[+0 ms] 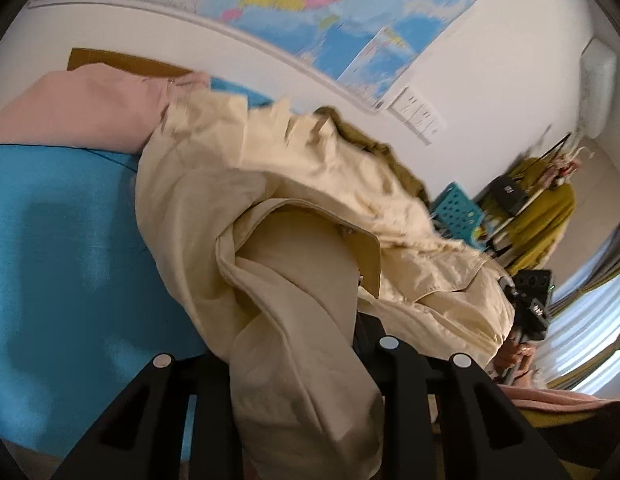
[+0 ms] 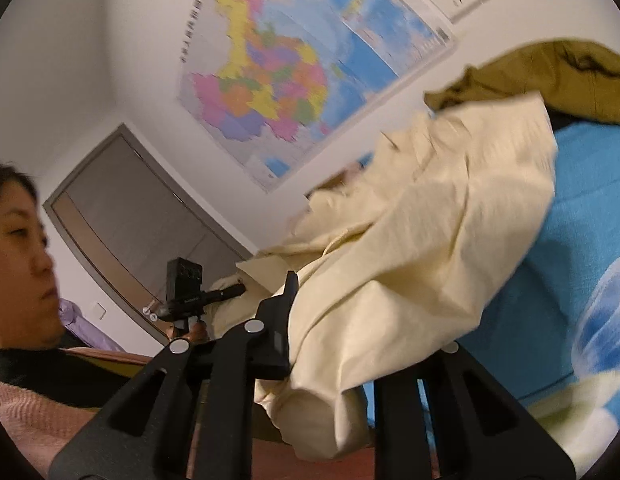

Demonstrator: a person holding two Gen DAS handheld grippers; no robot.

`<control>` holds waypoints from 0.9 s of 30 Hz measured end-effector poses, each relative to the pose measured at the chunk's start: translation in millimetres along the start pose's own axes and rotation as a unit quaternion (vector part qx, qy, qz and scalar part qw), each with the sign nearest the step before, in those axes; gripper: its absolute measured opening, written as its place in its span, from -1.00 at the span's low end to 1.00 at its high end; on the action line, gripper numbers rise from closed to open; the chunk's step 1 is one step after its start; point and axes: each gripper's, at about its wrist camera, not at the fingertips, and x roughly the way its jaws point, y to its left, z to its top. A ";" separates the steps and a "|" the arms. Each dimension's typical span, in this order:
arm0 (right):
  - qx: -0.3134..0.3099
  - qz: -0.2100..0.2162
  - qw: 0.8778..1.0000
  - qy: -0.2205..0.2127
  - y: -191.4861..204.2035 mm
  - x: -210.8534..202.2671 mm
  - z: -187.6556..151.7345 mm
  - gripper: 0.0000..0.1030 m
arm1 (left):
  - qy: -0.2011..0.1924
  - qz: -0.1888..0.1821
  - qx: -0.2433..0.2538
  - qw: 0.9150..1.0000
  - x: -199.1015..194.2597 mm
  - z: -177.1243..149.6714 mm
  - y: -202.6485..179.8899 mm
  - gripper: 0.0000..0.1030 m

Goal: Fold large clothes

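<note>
Both jaws pinch the cream garment point(image 1: 293, 240); I should keep the left gripper point(image 1: 310, 360) and right gripper point(image 2: 330, 360) level and taut, above the blue sheet point(image 1: 69, 240).

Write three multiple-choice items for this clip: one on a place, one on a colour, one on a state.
1. Where is the folded pink garment in the left wrist view?
A. Hanging on the wall map
B. On the blue bed sheet, upper left of the cream garment
C. Inside the teal perforated basket

2. What colour is the crumpled cotton garment both grippers hold?
A. Pale cream
B. Navy
C. Red

3. What state is the left gripper in?
A. Open, nothing between its fingers
B. Out of view
C. Shut on the cream garment

Answers: B, it lies on the blue bed sheet beyond the cream cloth; A, the fabric is pale cream in both views; C, cloth is bunched between its black fingers.
</note>
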 end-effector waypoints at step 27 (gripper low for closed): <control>0.028 -0.038 0.997 -0.061 -17.4 39.3 117.8 -0.69 | 0.035 0.037 0.034 0.998 25.4 139.7 -26.3 -0.49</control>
